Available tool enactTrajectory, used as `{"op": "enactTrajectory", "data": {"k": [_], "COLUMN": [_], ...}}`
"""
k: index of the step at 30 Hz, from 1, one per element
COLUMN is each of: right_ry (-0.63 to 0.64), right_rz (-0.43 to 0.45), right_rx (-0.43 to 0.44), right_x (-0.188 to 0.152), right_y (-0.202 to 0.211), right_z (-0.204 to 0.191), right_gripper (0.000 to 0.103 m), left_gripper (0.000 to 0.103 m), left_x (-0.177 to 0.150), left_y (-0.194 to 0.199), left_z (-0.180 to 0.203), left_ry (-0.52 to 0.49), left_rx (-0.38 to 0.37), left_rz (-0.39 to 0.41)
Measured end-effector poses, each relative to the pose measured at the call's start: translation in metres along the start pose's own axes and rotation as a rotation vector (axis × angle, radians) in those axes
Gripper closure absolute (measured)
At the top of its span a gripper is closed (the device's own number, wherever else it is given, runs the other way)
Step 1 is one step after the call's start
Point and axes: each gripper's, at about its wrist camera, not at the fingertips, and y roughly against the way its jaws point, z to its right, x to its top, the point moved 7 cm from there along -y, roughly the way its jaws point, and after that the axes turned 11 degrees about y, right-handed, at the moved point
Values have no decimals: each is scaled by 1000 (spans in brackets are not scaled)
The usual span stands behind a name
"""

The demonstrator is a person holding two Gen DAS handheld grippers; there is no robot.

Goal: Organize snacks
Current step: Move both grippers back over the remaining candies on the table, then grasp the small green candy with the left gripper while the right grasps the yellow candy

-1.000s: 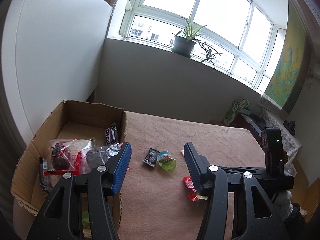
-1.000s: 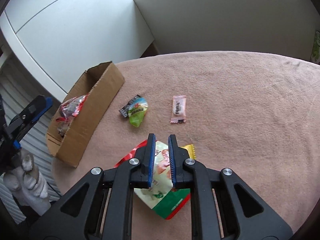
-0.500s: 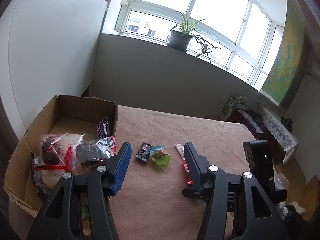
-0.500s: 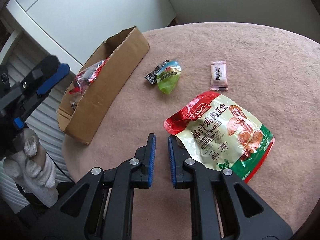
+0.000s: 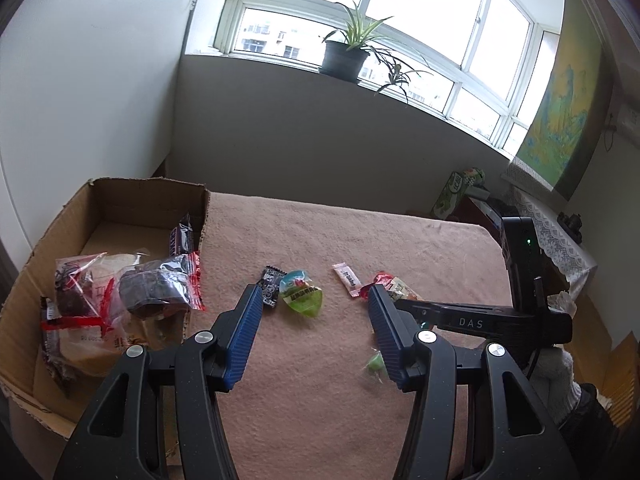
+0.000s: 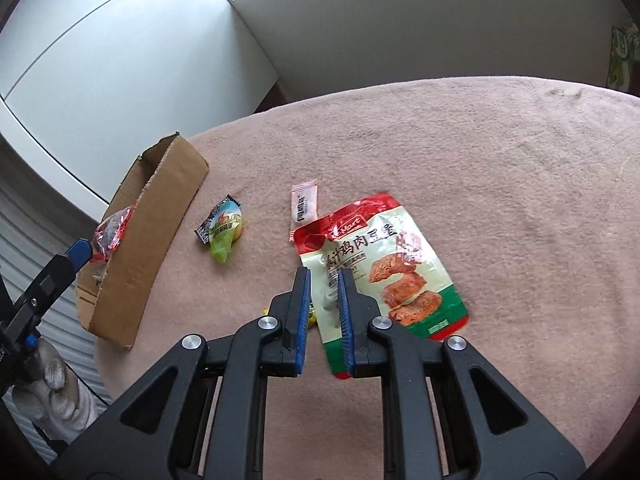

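Right wrist view: my right gripper (image 6: 324, 300) is clenched, with only a narrow slit between the blue pads and nothing gripped in it. It hangs over the near left corner of the pouch (image 6: 384, 264), which lies flat on the cloth (image 6: 500, 168); most of the pouch spreads to the right of my jaws and beyond their tips. A scrap of yellow wrapper (image 6: 312, 314) peeks out just left of the left pad, under the pouch edge. Beyond the tips, touching the pouch's far corner, lies a pink sachet (image 6: 304, 206). Further left sit a green jelly cup (image 6: 226, 232) and a black packet (image 6: 206, 230), touching each other. Left again stands the box (image 6: 148, 240), with a red-trimmed bag (image 6: 110, 230) showing over its rim.

Left wrist view: my left gripper (image 5: 312, 334) is released, jaws wide apart and empty above bare cloth. A blurred green sweet (image 5: 375, 362) lies right at the inside of my right pad. Just past the left tip are the black packet and jelly cup; past the right tip are the sachet and the pouch's red corner. The box is to the left of my jaws, holding clear bags (image 5: 156, 288) and a dark bar (image 5: 182, 236). My gloved right hand (image 5: 560, 368) is at the far right.
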Motion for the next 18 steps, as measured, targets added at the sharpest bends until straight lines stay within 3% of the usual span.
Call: {"op": "enactTrajectory", "data": {"k": [3,6,9,18], "right_ry": [0,85,79,-58], "right_rz": [14,6,-44,-29], "right_rx": [103,80,92,4], "right_x": [2,4,3,4], "right_y": [8,2,-17,-15], "right_z": [-14,-37,-43,15], "right_gripper": [87,86,86,86], "left_gripper": [49,49,49,49], "left_x": [-5,-8,-11,-26], "left_y": [-4,-7,-10,-21], "left_z": [3,7,12,21], "left_ry": [-12,-20,-23,-57], "left_rx": [3,-1,-8,-22], "left_rz": [-15,-26,-37,-91]}}
